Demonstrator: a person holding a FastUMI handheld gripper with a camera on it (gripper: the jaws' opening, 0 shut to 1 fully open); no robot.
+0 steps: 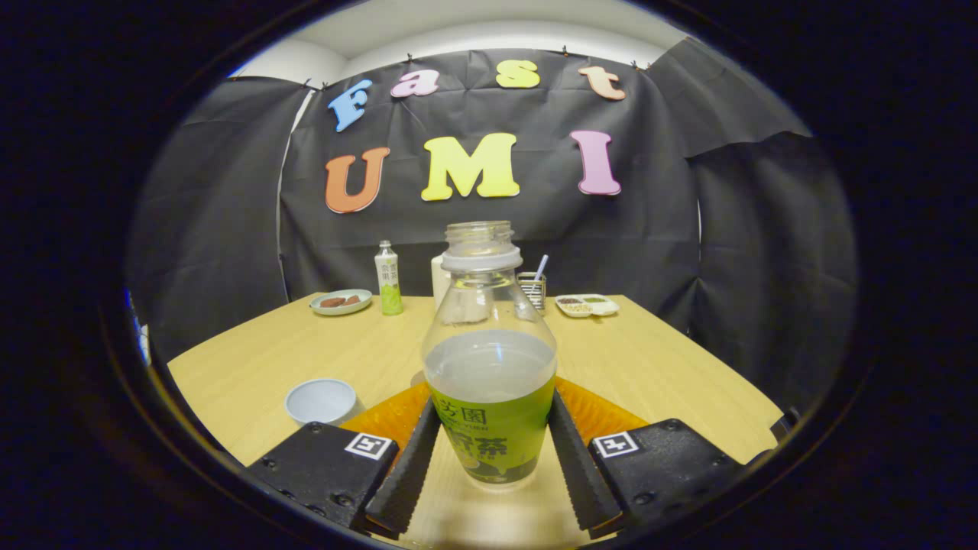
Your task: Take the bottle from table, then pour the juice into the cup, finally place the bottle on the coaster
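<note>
A clear uncapped bottle [489, 359] with a green label stands upright between my fingers, about half full of pale liquid. My gripper [493, 405] is shut on it, with one finger [412, 466] pressed against each side of the label. An orange coaster [390, 416] lies on the wooden table [657, 367] just behind and below the bottle, showing on both sides of it. I cannot tell whether the bottle's base touches the table. A pale blue cup [321, 400] sits on the table just ahead of the left finger, beside the coaster.
At the table's far edge stand a plate with brown food [341, 302], a small capped bottle [388, 279], a white container [438, 281], a wire holder with a utensil [533, 289] and a white divided dish [587, 305].
</note>
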